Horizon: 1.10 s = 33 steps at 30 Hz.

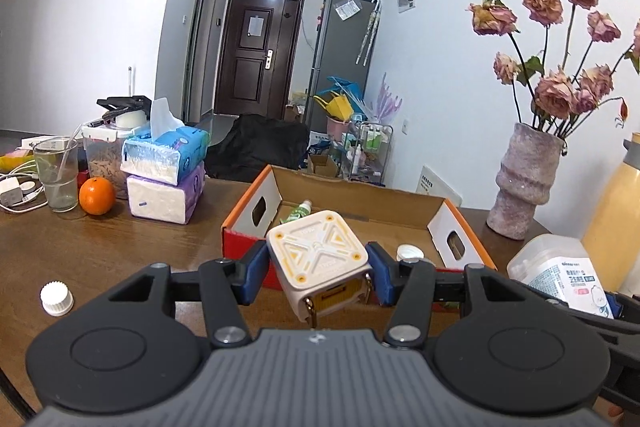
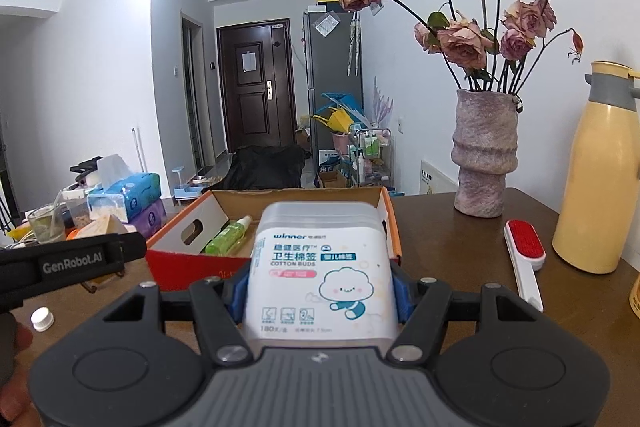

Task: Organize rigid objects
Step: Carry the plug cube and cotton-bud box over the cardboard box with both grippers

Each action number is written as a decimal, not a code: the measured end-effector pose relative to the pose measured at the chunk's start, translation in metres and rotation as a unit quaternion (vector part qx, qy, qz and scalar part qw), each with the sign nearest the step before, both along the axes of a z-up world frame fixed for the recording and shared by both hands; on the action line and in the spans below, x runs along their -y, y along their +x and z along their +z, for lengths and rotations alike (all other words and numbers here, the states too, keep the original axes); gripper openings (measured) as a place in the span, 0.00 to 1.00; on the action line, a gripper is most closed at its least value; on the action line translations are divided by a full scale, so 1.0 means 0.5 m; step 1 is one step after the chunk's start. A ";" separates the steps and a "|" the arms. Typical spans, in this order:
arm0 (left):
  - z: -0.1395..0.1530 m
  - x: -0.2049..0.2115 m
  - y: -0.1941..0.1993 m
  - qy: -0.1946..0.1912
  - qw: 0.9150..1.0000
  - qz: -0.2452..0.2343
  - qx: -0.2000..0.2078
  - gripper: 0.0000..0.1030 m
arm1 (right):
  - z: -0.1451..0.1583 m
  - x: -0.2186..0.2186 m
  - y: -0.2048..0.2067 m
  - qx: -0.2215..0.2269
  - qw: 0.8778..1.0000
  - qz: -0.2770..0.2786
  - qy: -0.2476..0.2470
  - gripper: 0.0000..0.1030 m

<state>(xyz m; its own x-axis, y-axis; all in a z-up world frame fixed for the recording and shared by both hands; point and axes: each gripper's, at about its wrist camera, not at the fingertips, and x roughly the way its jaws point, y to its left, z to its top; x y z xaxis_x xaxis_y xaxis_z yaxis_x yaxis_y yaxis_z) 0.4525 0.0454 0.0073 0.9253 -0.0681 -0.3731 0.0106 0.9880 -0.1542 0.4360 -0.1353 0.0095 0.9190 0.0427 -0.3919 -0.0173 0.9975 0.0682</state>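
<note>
Left gripper [image 1: 318,269]: jaws are clamping a cream cube-shaped gadget [image 1: 318,255] by its two sides, blue pads pressing on it, its patterned face tilting upward.
Just beyond these jaws: an open cardboard box [image 1: 256,215] with orange rim is sitting on the wooden table [image 1: 120,251]; a green bottle [image 1: 298,211] is lying inside at the far end, a white lid [image 1: 410,251] inside to the jaws' right.
Left of the jaws: a white cap [image 1: 57,297] is lying on the table; farther off, an orange [image 1: 97,195] and stacked tissue packs [image 1: 166,173] are standing together.

Right gripper [image 2: 320,297]: jaws are gripping a translucent cotton-bud container [image 2: 320,267], held upright between the blue pads.
Directly beyond: the same box, the bottle lying along its left wall.
Right of the jaws: a red lint brush [image 2: 524,255] is lying flat; farther out a vase of dried roses [image 2: 484,155] and a yellow flask [image 2: 600,179] are standing.
</note>
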 end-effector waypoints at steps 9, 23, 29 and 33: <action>0.004 0.005 0.048 -0.002 1.000 0.007 -0.005 0.52 | -0.002 0.001 0.057 0.000 1.000 -0.003 0.005 0.62; -0.008 0.013 0.138 -0.003 1.000 0.007 -0.015 0.52 | -0.023 0.012 0.146 -0.011 1.000 -0.003 0.011 0.62; -0.012 0.019 0.170 -0.002 1.000 0.008 -0.018 0.52 | -0.026 0.012 0.168 -0.012 1.000 -0.004 0.012 0.62; -0.014 0.024 0.193 -0.002 1.000 0.008 -0.019 0.52 | -0.030 0.006 0.186 -0.010 1.000 -0.002 0.013 0.62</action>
